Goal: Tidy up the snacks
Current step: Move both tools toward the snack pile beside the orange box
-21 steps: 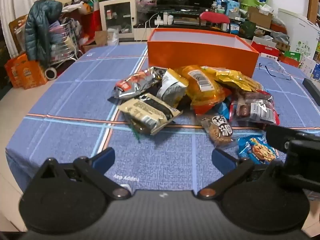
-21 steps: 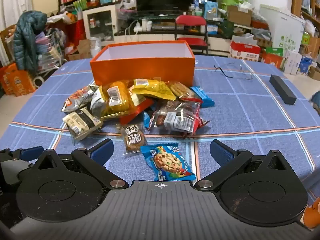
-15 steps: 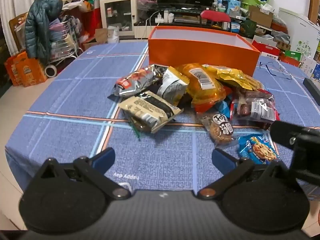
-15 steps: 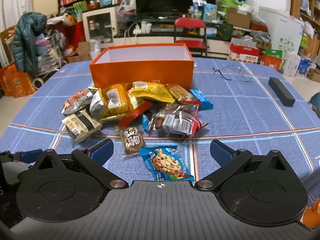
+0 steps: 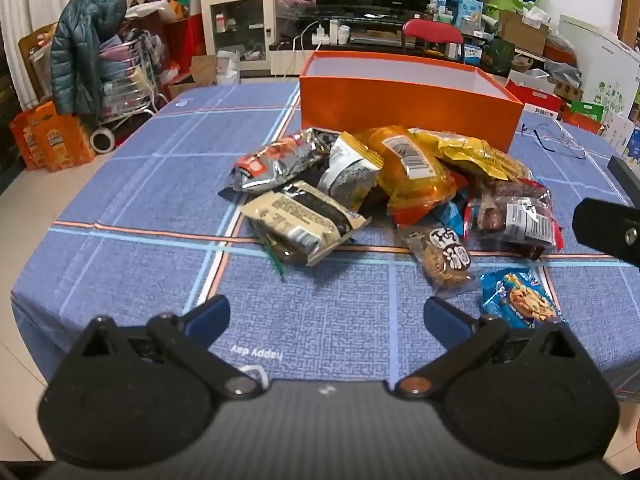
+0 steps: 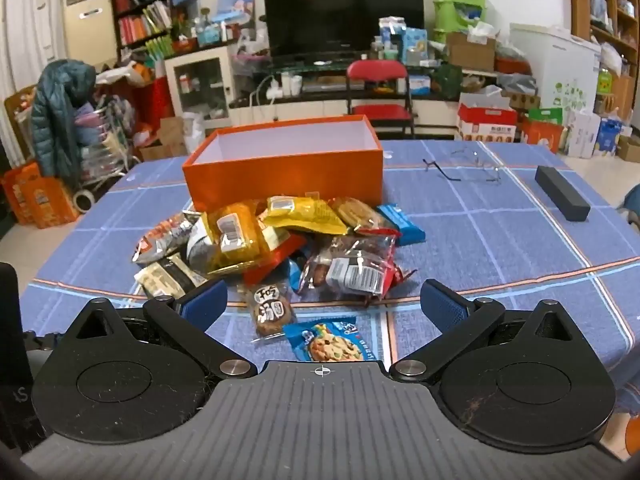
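Observation:
A pile of snack packets [image 5: 404, 184] lies on the blue checked tablecloth in front of an open, empty orange box [image 5: 404, 96]. The pile [image 6: 280, 240] and the box [image 6: 284, 168] also show in the right wrist view. A blue cookie packet [image 6: 328, 340] lies nearest, just ahead of my right gripper [image 6: 323, 304], which is open and empty above it. A small clear cookie pack [image 6: 270, 308] lies beside it. My left gripper [image 5: 326, 316] is open and empty over bare cloth, short of the pile. The blue cookie packet [image 5: 520, 300] lies to its right.
A pair of glasses [image 6: 464, 168] and a long black case [image 6: 562, 194] lie on the right of the table [image 6: 500, 240]. Part of the right gripper's body [image 5: 608, 228] shows at the left view's right edge. Cluttered room beyond the table.
Both grippers have risen and pulled back a little; the pile and box sit lower and farther in the views. Jaws stay open. No snack has moved.

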Tool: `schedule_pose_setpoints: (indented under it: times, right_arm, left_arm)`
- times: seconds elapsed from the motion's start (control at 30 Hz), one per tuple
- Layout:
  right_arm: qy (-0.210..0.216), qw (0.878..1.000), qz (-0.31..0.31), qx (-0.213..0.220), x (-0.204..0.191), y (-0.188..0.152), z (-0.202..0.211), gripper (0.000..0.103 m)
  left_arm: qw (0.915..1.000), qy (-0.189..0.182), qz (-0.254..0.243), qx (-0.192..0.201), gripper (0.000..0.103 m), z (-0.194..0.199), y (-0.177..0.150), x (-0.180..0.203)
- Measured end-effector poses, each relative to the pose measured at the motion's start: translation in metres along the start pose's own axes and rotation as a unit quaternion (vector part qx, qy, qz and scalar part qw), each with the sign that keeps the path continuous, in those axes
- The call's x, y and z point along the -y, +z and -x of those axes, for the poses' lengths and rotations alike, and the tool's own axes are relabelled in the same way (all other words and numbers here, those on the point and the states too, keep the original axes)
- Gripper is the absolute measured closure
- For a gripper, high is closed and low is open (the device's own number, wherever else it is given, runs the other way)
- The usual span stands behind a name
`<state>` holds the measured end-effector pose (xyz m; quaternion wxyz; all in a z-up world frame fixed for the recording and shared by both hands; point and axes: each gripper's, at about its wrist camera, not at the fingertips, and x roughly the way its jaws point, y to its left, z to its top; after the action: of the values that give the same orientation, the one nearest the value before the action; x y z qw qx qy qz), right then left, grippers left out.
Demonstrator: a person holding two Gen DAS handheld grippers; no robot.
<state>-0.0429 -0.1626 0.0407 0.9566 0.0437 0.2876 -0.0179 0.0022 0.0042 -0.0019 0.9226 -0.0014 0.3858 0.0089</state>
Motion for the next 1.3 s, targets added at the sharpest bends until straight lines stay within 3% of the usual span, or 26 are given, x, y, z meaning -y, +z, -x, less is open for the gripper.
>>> schedule_pose_setpoints:
  times: [0.67,1.2,1.3]
  right_arm:
    - [-0.001,1.000,0.005,0.000,0.000,-0.002,-0.002,0.007]
    - [-0.025,0.999,0.006,-0.024,0.010,-0.005,-0.013,0.007]
    - [-0.021,1.000,0.001,-0.011,0.013,-0.004,-0.007,0.007]
  left_arm:
    - [1.0000,0.004,0.003,-0.005,0.001,-0.001,-0.001,-0.004]
    - [0.9991,0.035,0.011,0.018,0.001,0.002,0.012,-0.022]
    - [0.9991,0.035,0.009,0.022,0.001,0.003,0.015,-0.023]
